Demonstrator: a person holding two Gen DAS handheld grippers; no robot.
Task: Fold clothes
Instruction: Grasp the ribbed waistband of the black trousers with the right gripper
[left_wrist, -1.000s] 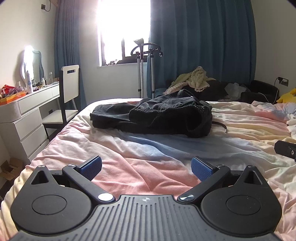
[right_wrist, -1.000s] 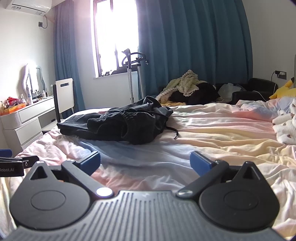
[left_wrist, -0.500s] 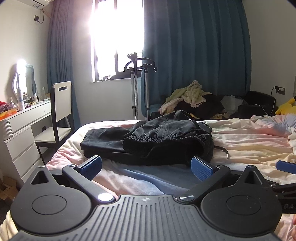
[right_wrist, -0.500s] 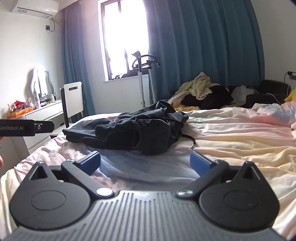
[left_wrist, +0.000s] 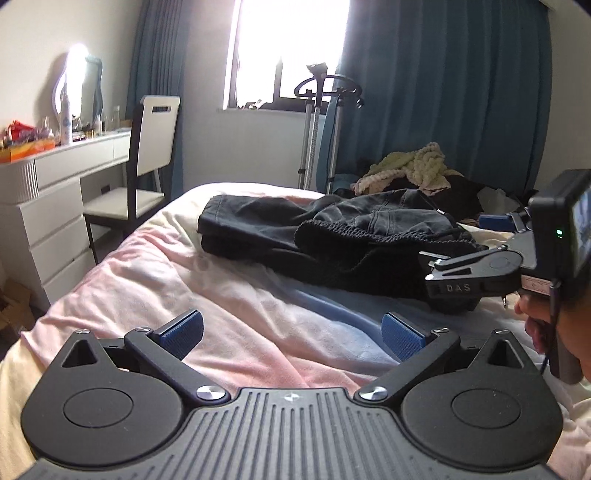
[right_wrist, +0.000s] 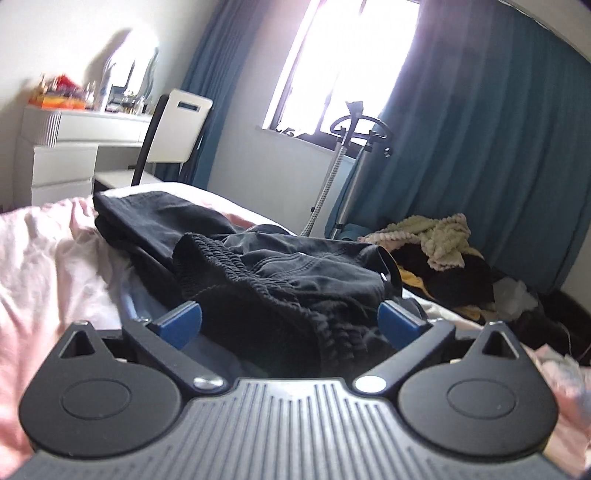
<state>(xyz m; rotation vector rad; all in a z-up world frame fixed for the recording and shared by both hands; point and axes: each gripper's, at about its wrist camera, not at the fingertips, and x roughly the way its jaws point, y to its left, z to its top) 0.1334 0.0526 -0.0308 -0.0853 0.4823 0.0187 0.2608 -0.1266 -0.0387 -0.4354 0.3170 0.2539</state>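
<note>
A crumpled heap of black clothes (left_wrist: 325, 236) lies on the bed's pastel sheet (left_wrist: 229, 302), with a ribbed knit edge (right_wrist: 236, 266) at its near side. My left gripper (left_wrist: 291, 334) is open over bare sheet, short of the heap. My right gripper (right_wrist: 290, 319) is open right at the heap, its blue pads either side of the dark knit fabric without closing on it. In the left wrist view the right gripper's body (left_wrist: 491, 266) shows at the right, held by a hand (left_wrist: 546, 325), its front end against the heap.
A white dresser (left_wrist: 48, 206) and white chair (left_wrist: 147, 158) stand left of the bed. A garment steamer stand (left_wrist: 317, 129) and blue curtains (left_wrist: 461, 92) are behind. A second pile of cream and dark clothes (right_wrist: 439, 251) lies at the far right.
The right gripper moved forward and tilted, going from open sheet up to the black heap, which now lies between its pads. The left gripper shifted a little; the right tool entered its view.
</note>
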